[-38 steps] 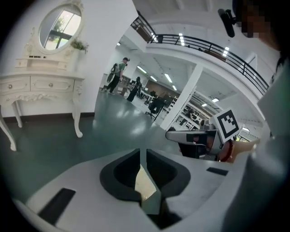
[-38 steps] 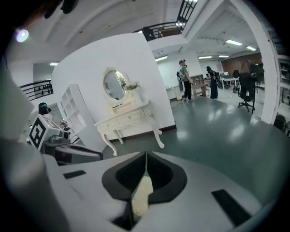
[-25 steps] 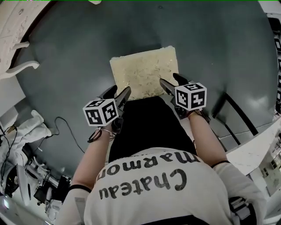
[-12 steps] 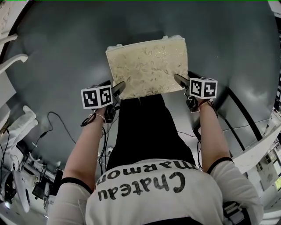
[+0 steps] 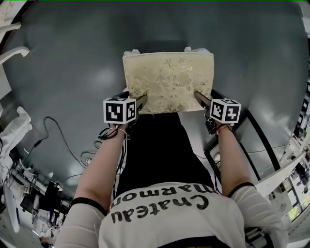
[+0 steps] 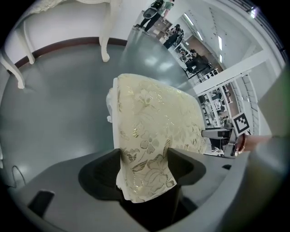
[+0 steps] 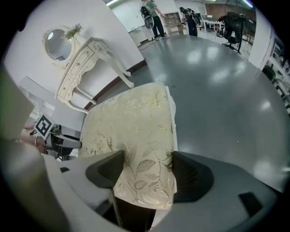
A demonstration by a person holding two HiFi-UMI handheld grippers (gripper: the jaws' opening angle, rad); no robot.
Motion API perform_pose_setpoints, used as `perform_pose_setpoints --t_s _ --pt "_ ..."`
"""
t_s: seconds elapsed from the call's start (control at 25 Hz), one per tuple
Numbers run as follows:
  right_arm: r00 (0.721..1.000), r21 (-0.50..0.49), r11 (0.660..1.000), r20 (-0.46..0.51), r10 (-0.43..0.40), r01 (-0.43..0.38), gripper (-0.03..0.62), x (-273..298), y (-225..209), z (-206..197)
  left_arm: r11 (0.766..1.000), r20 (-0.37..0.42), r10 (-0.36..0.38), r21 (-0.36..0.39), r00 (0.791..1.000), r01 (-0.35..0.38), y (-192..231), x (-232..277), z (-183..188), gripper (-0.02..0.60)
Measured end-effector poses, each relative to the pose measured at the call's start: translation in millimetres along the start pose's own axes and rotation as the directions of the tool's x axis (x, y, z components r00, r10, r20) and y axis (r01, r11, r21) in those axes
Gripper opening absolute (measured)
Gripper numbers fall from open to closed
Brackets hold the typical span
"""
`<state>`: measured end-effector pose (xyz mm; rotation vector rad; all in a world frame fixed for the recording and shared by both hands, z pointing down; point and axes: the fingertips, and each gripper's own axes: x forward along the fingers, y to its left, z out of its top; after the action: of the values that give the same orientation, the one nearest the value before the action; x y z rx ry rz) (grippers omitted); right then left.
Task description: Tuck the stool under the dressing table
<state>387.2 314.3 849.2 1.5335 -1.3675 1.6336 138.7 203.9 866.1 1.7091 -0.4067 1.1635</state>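
Note:
The stool (image 5: pixel 169 80) has a cream cushion with a gold leaf pattern and stands on the grey floor in front of the person. My left gripper (image 5: pixel 133 98) straddles its near left corner (image 6: pixel 145 154). My right gripper (image 5: pixel 208 97) straddles the near right corner (image 7: pixel 145 176). Both sets of jaws have just been opening and stand wide, with cushion fabric filling the gap between the pads and no visible squeeze. The white dressing table (image 7: pixel 86 59) with its round mirror (image 7: pixel 56 45) stands against the wall; its curved legs (image 6: pixel 104 41) show beyond the stool.
Loose cables (image 5: pixel 63 140) and equipment lie on the floor at the left. A black metal frame (image 5: pixel 264 131) stands at the right. People (image 7: pixel 152 13) are far off in the hall. Open grey floor (image 5: pixel 87 58) lies between the stool and the table.
Both grippers have come down and forward onto the stool's near corners, and their jaws have spread wider around the cushion. The head view has shifted, so the stool now sits more squarely ahead.

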Motion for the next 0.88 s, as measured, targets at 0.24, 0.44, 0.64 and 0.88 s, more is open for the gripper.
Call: perform_pose_setpoints --t_s 0.24,0.44,0.64,0.88 --pt "0.998 -0.055 0.997 -0.036 0.049 -0.051 0.33 -100.0 13.1 -13.3 0.994 0.048 0.1 -0.048 0.994 -0.097 -81.7 -83.0 -29.3 0.324" --pt "0.992 -0.116 0.986 -0.05 0.113 -0.118 0.33 -230.0 64.7 2.3 0.977 0.098 0.182 -0.13 0.979 -0.168 -163.5 -216.0 -45.4 0.324" --pt "0.99 -0.184 0.973 -0.042 0.133 -0.138 0.33 -199.5 121.0 40.4 0.961 0.155 0.23 -0.19 0.961 -0.2 -106.3 -244.2 -29.9 0.324" --pt "0.984 -0.275 0.945 -0.039 0.172 -0.176 0.33 -192.3 171.7 74.8 0.93 0.244 0.317 -0.268 0.916 -0.251 -75.0 -284.0 -21.2 0.324"
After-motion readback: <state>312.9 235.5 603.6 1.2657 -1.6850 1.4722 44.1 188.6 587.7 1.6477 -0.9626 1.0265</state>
